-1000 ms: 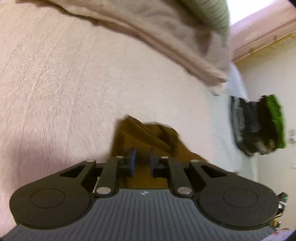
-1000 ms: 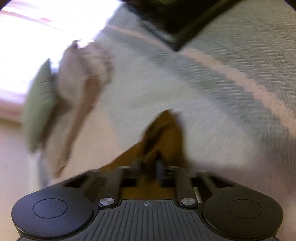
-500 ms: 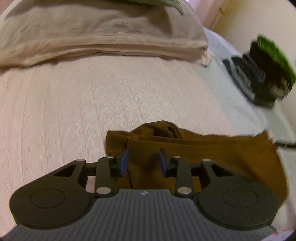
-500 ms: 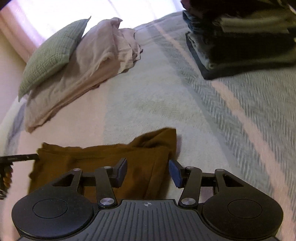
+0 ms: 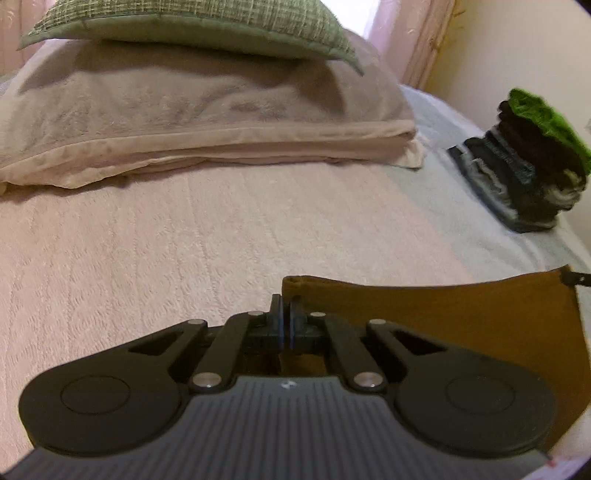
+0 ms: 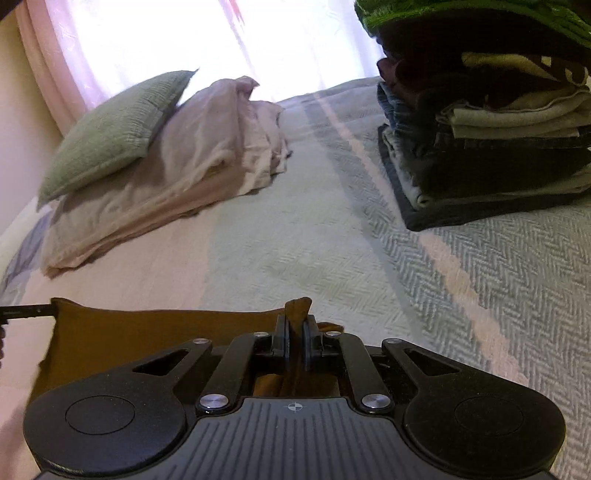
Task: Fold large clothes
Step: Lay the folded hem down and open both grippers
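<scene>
A bed covered by a pale pink and grey-green bedspread (image 6: 332,236) fills both views, with a green cushion (image 5: 192,29) resting on a folded beige blanket (image 5: 207,122) near the bright window, and a stack of folded clothes (image 6: 491,140) set off to the right side. The brown garment (image 5: 461,317) is stretched flat across the bedspread between the two tools. Half a second earlier both sets of jaws were seen spread apart over slack, rumpled cloth; now the left gripper (image 5: 285,314) is pressed together on the garment's left corner, and the right gripper (image 6: 294,332) is pinched on a bunched tuft of the opposite corner. The far edge, previously wrinkled, is now drawn into a nearly straight line, so tension appears to have been taken up between the two grips. It may be judged that the grasp for a fold has been secured and that the held edge is ready to be lifted and carried over. The right-hand hold looks bulkier, so an uneven crease could result.
</scene>
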